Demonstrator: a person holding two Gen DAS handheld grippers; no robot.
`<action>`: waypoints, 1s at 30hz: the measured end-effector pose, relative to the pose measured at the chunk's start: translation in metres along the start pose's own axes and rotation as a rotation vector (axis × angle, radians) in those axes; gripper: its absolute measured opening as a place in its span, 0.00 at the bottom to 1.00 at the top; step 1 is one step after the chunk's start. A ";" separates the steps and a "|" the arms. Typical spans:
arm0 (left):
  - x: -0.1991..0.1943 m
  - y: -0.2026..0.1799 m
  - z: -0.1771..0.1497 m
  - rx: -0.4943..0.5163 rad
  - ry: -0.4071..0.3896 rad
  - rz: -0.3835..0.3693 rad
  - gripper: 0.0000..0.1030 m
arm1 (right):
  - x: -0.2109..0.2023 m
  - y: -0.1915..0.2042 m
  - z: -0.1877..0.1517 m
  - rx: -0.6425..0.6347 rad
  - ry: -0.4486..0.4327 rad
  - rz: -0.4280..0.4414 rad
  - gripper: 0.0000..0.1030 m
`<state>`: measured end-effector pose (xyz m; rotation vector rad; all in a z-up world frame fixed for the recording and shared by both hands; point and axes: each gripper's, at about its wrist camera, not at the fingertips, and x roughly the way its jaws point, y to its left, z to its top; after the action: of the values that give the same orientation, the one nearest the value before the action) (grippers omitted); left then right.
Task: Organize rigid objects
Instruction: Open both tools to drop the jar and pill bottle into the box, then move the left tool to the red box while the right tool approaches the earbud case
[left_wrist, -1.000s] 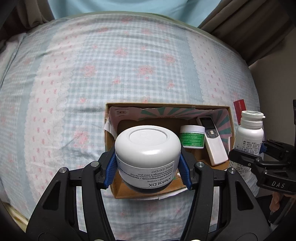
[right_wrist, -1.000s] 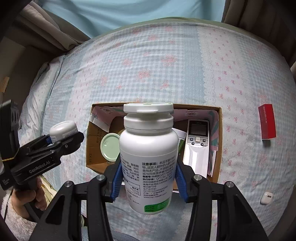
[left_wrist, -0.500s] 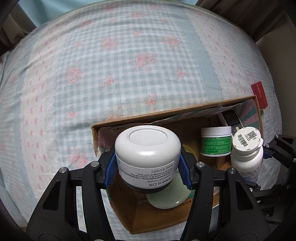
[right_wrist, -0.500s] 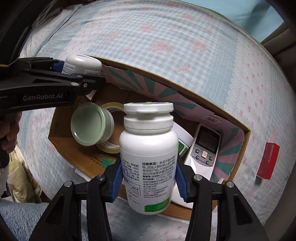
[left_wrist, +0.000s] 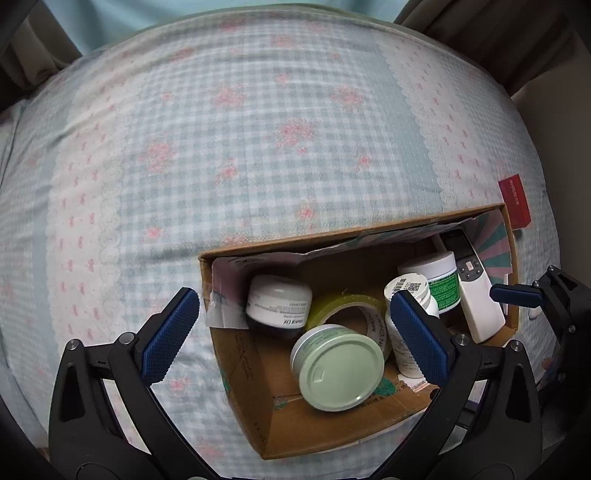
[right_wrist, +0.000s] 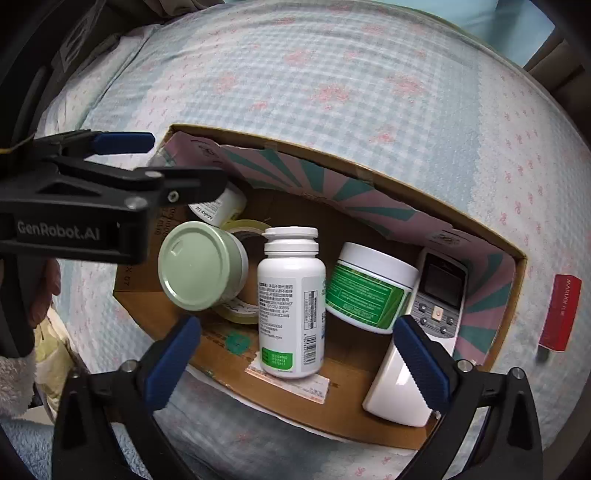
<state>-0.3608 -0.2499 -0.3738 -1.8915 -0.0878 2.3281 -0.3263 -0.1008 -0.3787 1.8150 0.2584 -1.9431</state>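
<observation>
A moment ago each of my tongs carried something; now both are let go. My left tongs (left_wrist: 293, 334) stand wide open and hold nothing, and the white cream jar (left_wrist: 279, 308) that was between them lies now inside the cardboard box (left_wrist: 332, 430), tilted against its far left corner, just beside the roll of tape (left_wrist: 351, 306). My right tongs (right_wrist: 295, 363) are also open and empty. The white pill bottle (right_wrist: 291, 302) that they carried stands upright in the middle of the box, between the tin with the pale green lid (right_wrist: 201, 264) and the tub with the green label (right_wrist: 371, 288). The remote control (right_wrist: 424, 325) leans along the right wall of the box.

So these two things are put away, I think. Outside the box I see a small red box (right_wrist: 559, 312) on the bed (right_wrist: 332, 74), near the right wall of the cardboard box. I judge this is the next thing to collect, probably with my right tongs, because it is on their side.
</observation>
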 end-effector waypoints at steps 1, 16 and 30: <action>-0.003 0.003 -0.001 -0.009 -0.004 0.001 1.00 | 0.000 0.000 -0.003 -0.010 0.010 -0.008 1.00; -0.060 0.005 -0.019 -0.063 -0.095 0.019 1.00 | -0.046 0.003 -0.026 0.010 -0.077 -0.037 1.00; -0.127 -0.034 -0.051 -0.038 -0.142 0.022 1.00 | -0.123 -0.002 -0.071 0.134 -0.228 -0.103 1.00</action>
<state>-0.2828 -0.2372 -0.2574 -1.7505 -0.1274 2.4900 -0.2616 -0.0426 -0.2666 1.6694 0.1527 -2.2664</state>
